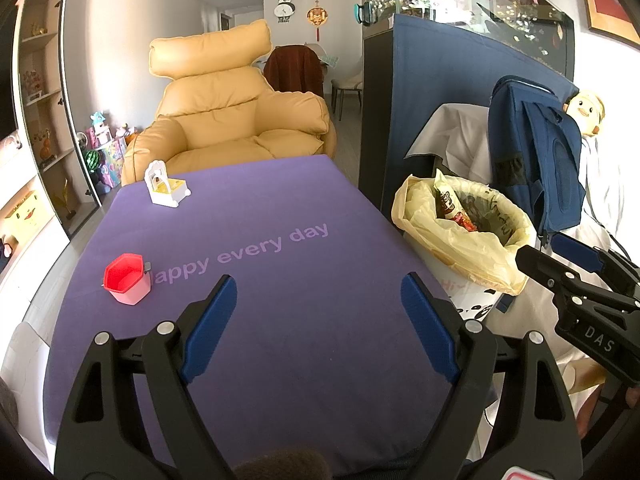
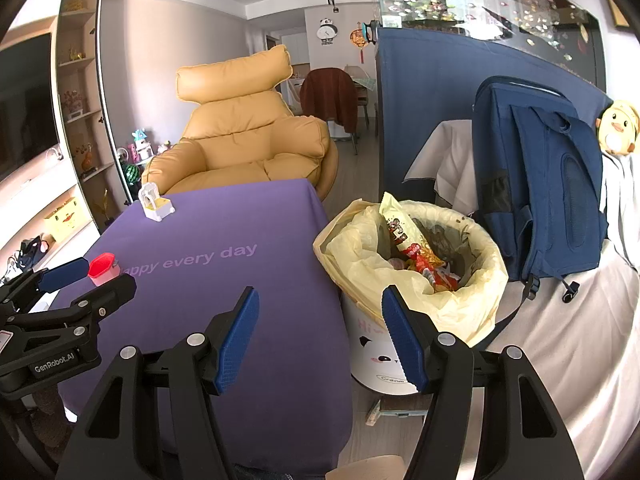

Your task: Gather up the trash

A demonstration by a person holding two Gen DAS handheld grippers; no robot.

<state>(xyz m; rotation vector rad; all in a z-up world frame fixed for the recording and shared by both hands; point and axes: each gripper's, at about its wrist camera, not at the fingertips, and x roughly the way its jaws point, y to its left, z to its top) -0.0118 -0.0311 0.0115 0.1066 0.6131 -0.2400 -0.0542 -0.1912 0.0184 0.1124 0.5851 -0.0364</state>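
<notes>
I have both grippers hanging over the near part of the table draped in a purple cloth printed "happy every day" [image 1: 280,208]; my left gripper [image 1: 318,326] has its blue-padded fingers spread wide with nothing between them, and my right gripper [image 2: 320,334] is likewise wide open and empty, straddling the table's right edge. That edge drops straight to the white round bin lined with a pale yellow plastic bag [image 2: 452,312], which stands just beside the table and already holds crumpled snack wrappers [image 2: 424,264]. The cloth in front of me is mostly bare: a small red hexagonal plastic cup [image 1: 126,278] sits near the left edge, and a little white-and-yellow toy box [image 1: 166,188] near the far left corner. Beyond the far edge stands a tan leather armchair [image 1: 236,108]. Right of the bin, a navy fabric backpack [image 2: 536,184] leans upright on a white-sheeted surface [image 2: 568,344].
</notes>
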